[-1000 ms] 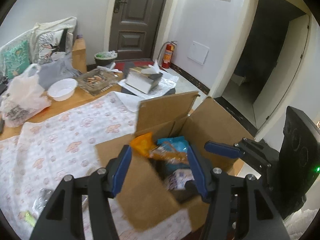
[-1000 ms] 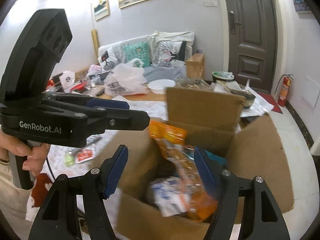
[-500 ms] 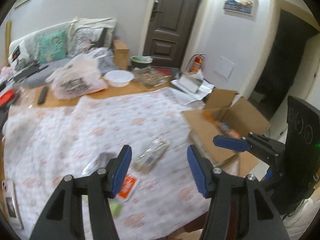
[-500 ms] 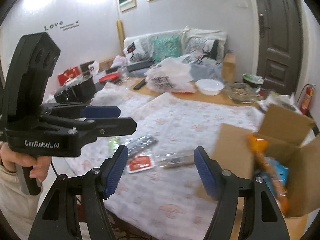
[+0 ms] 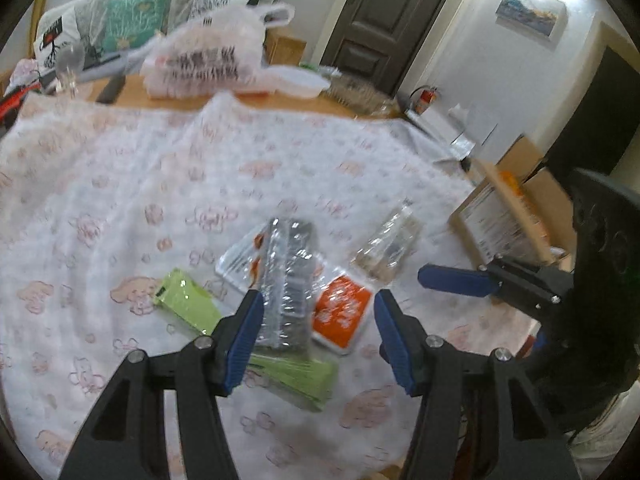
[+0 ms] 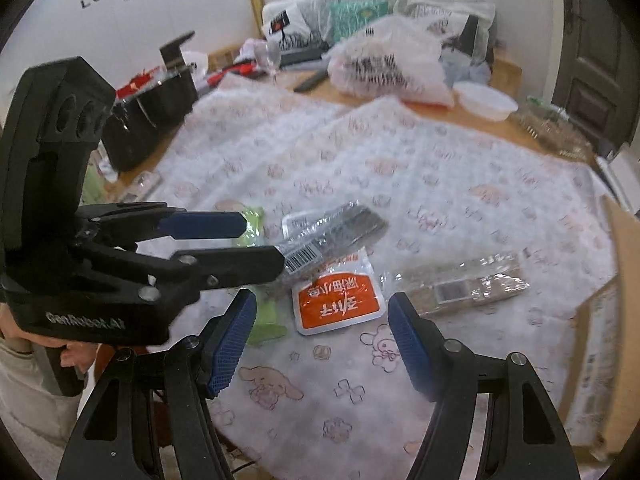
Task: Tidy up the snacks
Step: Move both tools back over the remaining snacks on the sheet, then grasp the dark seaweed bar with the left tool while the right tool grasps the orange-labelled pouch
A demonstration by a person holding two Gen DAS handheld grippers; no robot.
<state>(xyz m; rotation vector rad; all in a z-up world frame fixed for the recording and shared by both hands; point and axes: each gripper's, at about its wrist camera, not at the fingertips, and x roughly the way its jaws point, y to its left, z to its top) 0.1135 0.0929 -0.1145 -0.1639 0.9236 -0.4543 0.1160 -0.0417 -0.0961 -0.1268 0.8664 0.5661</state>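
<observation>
Several snack packets lie on the patterned tablecloth: a dark clear-wrapped packet, an orange and white sachet, a clear packet of pale snacks and green packets. My left gripper is open and empty just above the dark packet and the sachet. My right gripper is open and empty above the sachet. The cardboard box stands at the table's right edge.
A white plastic bag, a white bowl and a wine glass stand at the far side. A black pot sits at the far left. A door is behind.
Both grippers have swung left from over the cardboard box to the snack packets on the cloth and come down close to them. Both stay open and empty.
</observation>
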